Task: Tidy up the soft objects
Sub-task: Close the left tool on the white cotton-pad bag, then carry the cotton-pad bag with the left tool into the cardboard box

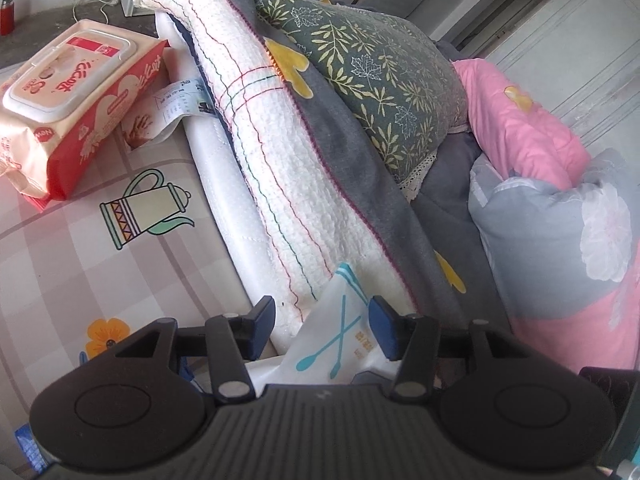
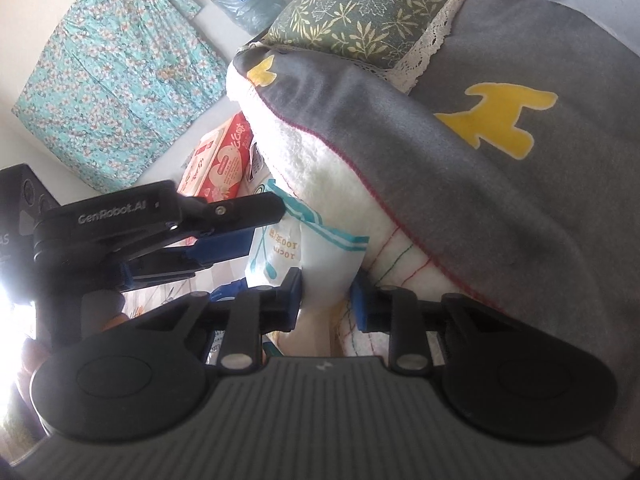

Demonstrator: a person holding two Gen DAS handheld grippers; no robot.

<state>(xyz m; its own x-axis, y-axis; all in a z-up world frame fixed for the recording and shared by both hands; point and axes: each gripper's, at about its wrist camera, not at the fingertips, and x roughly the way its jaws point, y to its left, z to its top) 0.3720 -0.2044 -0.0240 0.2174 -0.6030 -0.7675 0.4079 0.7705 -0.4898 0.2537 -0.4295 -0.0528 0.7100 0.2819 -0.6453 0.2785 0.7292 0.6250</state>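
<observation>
The white plastic packet (image 2: 316, 256) printed with teal cotton swabs stands upright, teal-striped end up (slightly crumpled). The right gripper (image 2: 326, 298) pinches its lower end. The left gripper (image 1: 322, 320) straddles it, released.

A wipes pack (image 1: 76, 108) lies on the worktop (image 1: 80, 260) left of the folded blanket (image 1: 288, 152); a pillow (image 1: 360, 76) rests on that blanket.

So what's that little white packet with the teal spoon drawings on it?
The white packet looks like a soft, thin plastic pouch, printed with teal crossed long-handled spoons, teal stripes along one end and some small orange print. It stands tilted against the white knitted blanket at the bed's edge. The right gripper pinches its lower part. The left gripper has it between its fingers, right one touching, left one clear.
</observation>
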